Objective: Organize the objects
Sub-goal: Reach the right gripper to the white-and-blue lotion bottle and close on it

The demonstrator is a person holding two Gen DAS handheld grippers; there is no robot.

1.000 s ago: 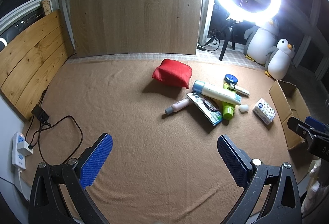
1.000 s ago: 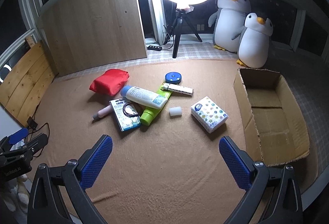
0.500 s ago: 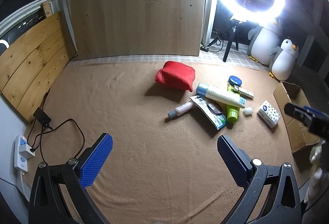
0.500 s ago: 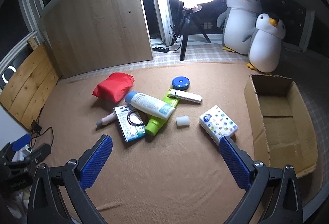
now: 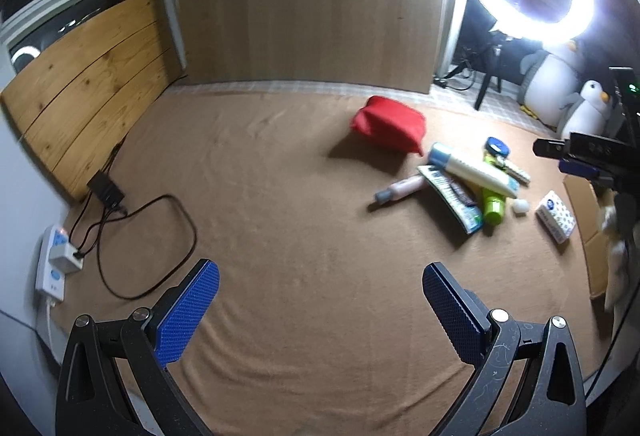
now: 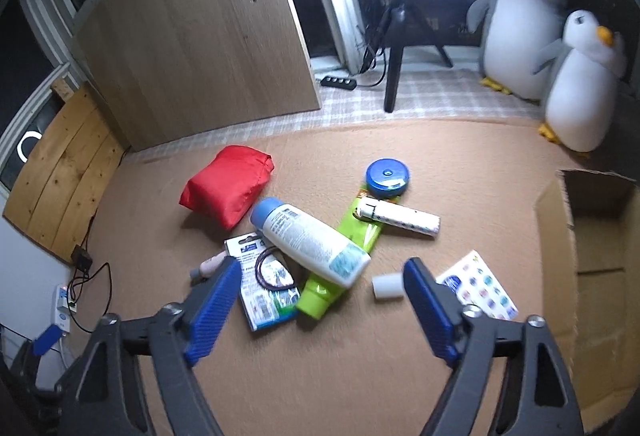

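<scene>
On the brown blanket point(image 6: 400, 140) the clutter sits in a loose heap: a white bottle with a blue cap point(image 6: 308, 240) lies slanted across a green tube point(image 6: 340, 260), a carded packet point(image 6: 264, 284) is tucked under the bottle's near left side, and a pink tube point(image 6: 208, 266) pokes out just left of that. A red pouch point(image 6: 226, 188) lies at the far left of the heap, a round blue tin point(image 6: 387, 176) at its far side, with a white spotted tube point(image 6: 400, 218) just in front of the tin. A small white cap point(image 6: 387, 287) and a patterned tissue pack point(image 6: 480, 286) lie to the right, near the open cardboard box point(image 6: 592, 236). The right gripper point(image 6: 316, 300) hangs over the near edge of the heap — its jaws have just been closing, yet stand apart with nothing pressed between them. The left gripper point(image 5: 320, 300) is spread wide over bare blanket, well left of the heap.
</scene>
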